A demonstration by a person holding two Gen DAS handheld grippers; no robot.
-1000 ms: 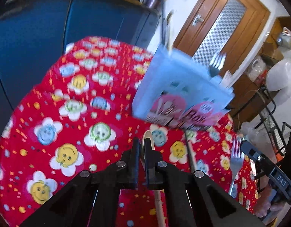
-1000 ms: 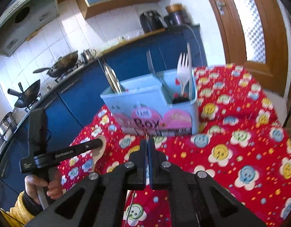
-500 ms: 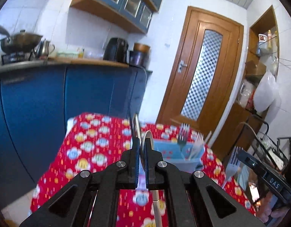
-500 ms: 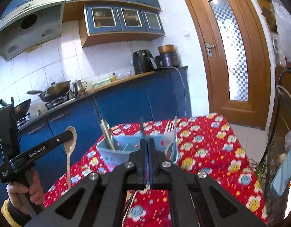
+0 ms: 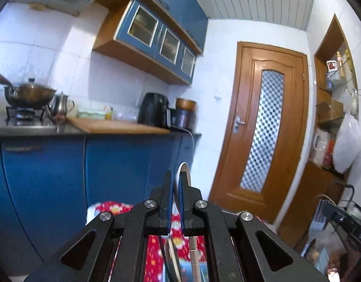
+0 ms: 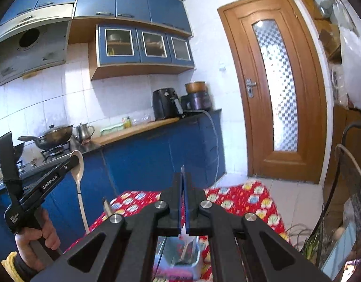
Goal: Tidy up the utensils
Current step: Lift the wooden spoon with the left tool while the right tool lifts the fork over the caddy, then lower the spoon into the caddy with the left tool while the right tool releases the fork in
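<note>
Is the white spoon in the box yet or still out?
Out. The left gripper holds the spoon in the air, off to the left of the box on the table.

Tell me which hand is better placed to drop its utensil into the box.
Probably right: the right tongs, shut on the fork, hang directly above the box. The left tongs hold the spoon off to the side.

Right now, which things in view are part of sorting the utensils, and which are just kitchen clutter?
Job:
- spoon in left gripper
- fork in right gripper
- utensil box on table

Clutter:
- wok
- kettle
- air fryer
- door
</note>
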